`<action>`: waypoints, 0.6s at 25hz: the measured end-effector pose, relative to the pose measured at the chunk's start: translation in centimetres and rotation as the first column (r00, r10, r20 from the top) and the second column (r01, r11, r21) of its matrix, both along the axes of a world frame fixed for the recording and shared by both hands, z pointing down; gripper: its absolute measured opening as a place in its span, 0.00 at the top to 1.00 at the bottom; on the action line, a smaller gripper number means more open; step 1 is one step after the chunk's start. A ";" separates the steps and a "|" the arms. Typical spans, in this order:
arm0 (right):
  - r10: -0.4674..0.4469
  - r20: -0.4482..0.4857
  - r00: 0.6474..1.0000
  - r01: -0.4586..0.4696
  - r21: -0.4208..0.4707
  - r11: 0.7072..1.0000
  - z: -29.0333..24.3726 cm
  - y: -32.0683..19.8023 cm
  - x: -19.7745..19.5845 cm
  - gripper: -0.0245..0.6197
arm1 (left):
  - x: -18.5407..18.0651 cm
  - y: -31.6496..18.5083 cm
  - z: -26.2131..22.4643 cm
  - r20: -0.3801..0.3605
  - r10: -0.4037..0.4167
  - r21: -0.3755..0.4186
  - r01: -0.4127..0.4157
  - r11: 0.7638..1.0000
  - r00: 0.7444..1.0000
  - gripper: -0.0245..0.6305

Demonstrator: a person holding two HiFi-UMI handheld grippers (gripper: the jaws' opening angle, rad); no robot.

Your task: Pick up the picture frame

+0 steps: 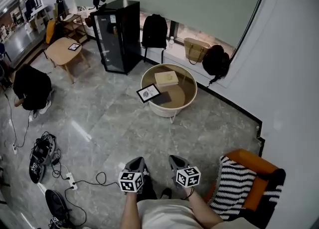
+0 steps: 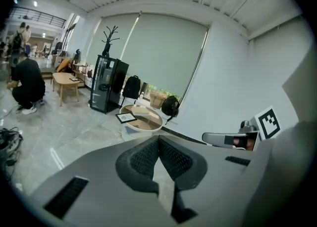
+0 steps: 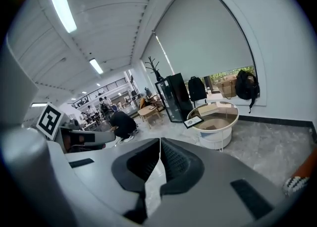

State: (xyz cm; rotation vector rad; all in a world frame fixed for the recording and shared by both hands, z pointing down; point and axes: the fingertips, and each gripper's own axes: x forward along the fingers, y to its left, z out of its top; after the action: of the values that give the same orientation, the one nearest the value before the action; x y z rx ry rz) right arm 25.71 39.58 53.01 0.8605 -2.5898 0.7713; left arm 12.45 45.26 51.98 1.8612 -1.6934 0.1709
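Picture frame not yet picked up: lying flat at the near-left edge of the round bench, left corner seeming to jut past the rim, just beside a dark flat thing and near a pale box farther back. Well apart from both pairs of tongs, with a broad stretch of grey floor between. Down at the bottom of the head view, left tongs and right tongs held low, close to the body and side by side, pointing toward the bench. Both clenched tip to tip, with nothing between the pads in either gripper view. Small and distant in both of those views, beyond the closed tips. Judged to be at the very start: no reach, no contact, nothing grasped. Left to do, by that reading: crossing the floor to the bench, releasing at least one pair of tongs, closing on an edge of the frame, probably the overhanging corner, and lifting it clear of the bench.
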 end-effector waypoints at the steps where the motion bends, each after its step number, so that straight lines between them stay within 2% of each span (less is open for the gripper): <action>1: 0.003 -0.008 1.000 -0.003 0.003 1.000 -0.2 -0.9 -0.4 0.91 | -0.4 -1.4 -0.2 -0.016 0.011 0.010 -0.011 1.000 1.000 0.93; 7: 0.059 -0.083 0.995 -0.059 0.001 0.998 0.4 -6.8 -2.9 0.91 | -3.9 -9.1 -0.8 -0.060 0.075 0.039 -0.073 0.997 0.995 0.93; 12: 0.103 -0.033 0.994 -0.104 -0.011 0.995 -0.6 -12.1 -6.4 0.91 | -7.9 -14.2 -2.6 -0.089 0.123 0.105 -0.113 0.988 0.988 0.93; 15: 0.183 0.000 0.983 -0.183 -0.029 0.983 -0.6 -15.0 -6.9 0.91 | -10.8 -15.6 -2.9 -0.094 0.141 0.122 -0.129 0.984 0.986 0.93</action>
State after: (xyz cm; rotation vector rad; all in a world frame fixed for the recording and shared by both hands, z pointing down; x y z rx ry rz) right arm 18.77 24.54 52.38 1.1011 -2.5203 0.8573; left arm 1.68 29.67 49.06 2.0359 -1.5371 0.0317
